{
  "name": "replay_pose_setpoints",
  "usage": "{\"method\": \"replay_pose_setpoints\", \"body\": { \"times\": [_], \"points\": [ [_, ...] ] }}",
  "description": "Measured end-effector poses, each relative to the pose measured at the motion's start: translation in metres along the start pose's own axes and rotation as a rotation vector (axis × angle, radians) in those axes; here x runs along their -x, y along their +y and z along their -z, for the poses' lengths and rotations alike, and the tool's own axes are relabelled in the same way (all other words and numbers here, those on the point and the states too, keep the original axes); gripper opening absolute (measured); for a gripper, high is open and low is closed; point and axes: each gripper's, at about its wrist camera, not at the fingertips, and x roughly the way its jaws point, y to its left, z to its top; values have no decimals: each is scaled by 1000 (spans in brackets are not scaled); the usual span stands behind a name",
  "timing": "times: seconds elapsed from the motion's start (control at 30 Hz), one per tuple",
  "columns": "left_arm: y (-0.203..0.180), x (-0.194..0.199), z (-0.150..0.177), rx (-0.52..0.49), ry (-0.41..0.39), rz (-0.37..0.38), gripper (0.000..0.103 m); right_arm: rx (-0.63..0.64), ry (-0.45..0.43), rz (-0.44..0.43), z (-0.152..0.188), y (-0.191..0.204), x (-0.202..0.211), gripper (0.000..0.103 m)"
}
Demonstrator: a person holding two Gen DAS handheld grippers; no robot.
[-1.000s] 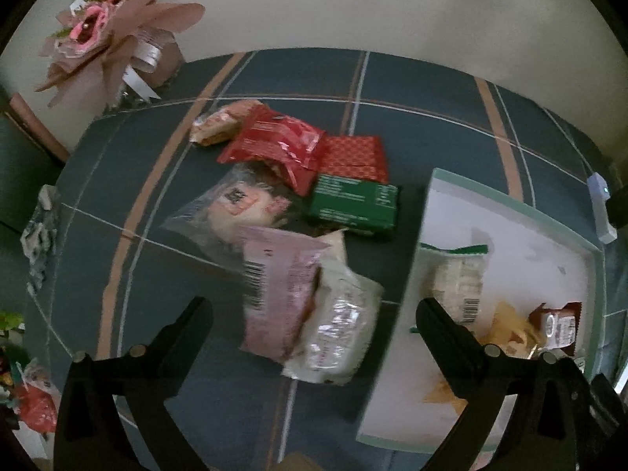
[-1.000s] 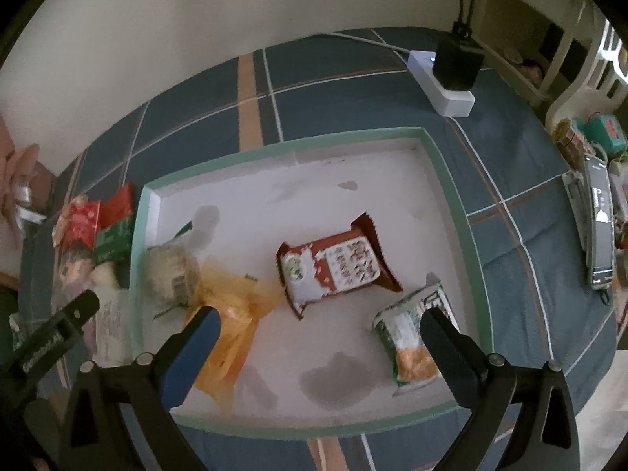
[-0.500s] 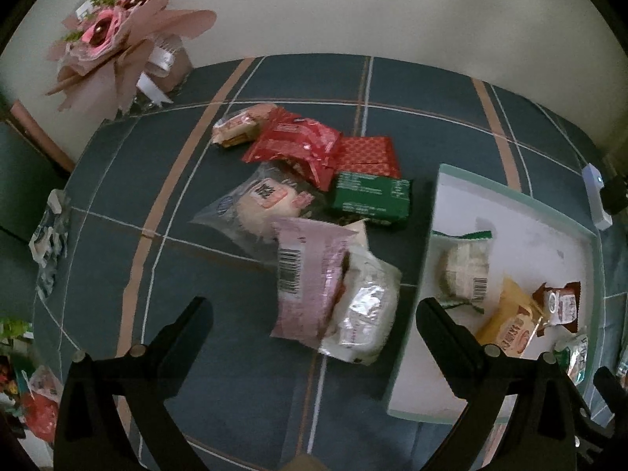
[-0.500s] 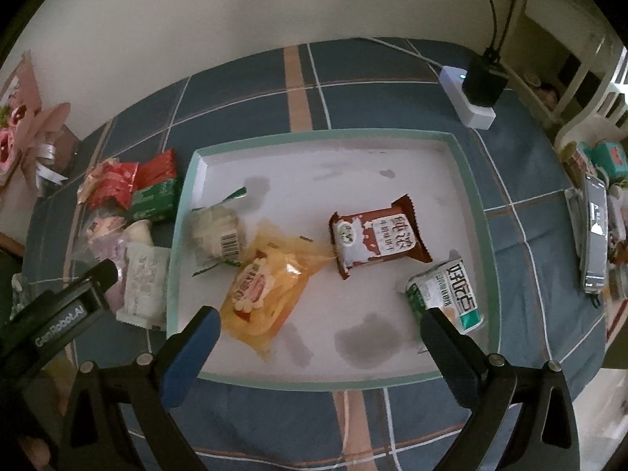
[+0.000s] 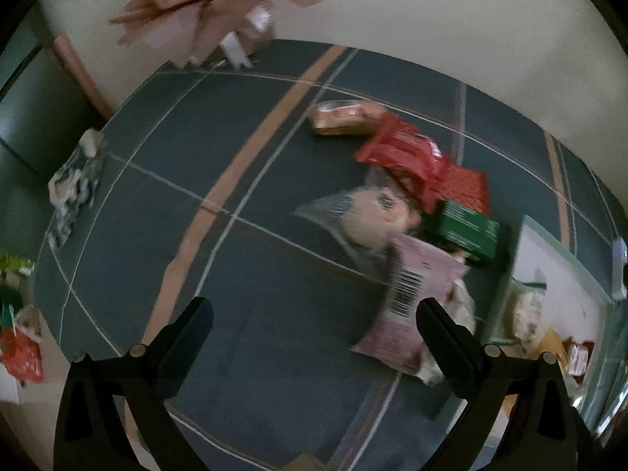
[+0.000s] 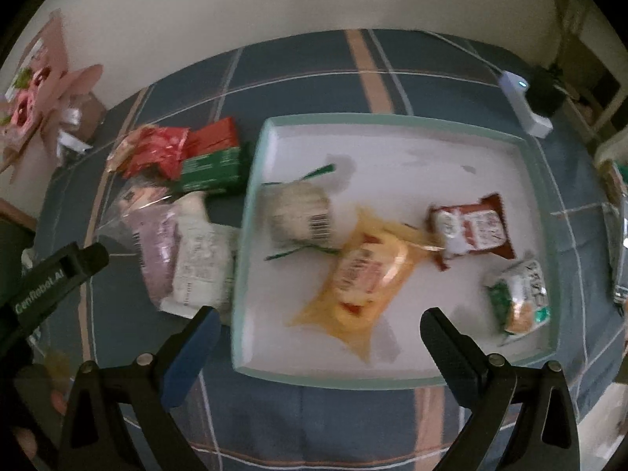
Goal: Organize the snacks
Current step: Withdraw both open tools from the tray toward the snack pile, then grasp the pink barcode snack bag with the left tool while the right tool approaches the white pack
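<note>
Blurring badly: L gripper [image 5: 314,314] & R gripper [image 6: 320,320] jaws wide, empty; pink pkt [image 5: 408,302] half-hidden, tray [image 6: 251,180] labels unreadable.

Checked cloth tablecloth [image 6: 314,66]; glossy plastic snack wrappers [image 6: 369,274]; smooth matt tray [image 6: 392,121]

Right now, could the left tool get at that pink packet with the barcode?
Probably yes: the left tool is open and empty, and the pink packet lies on top of the pile, by its right finger.
</note>
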Motion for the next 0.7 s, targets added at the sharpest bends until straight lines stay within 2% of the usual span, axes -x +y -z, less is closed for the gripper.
{"method": "replay_pose_setpoints", "body": {
  "times": [0.17,0.33,0.47,0.7],
  "points": [
    [10,-10,-3,28,19,-6,103,32,11,-24,-2,20,-11,103],
    [0,-34,0,1,71,0,103,46,18,-10,-5,30,-25,103],
    [-11,-49,3,-11,108,31,103,58,15,-3,-8,34,-35,103],
    [-24,-55,0,-17,102,104,103,68,-7,17,-15,35,-40,103]
  ]
}}
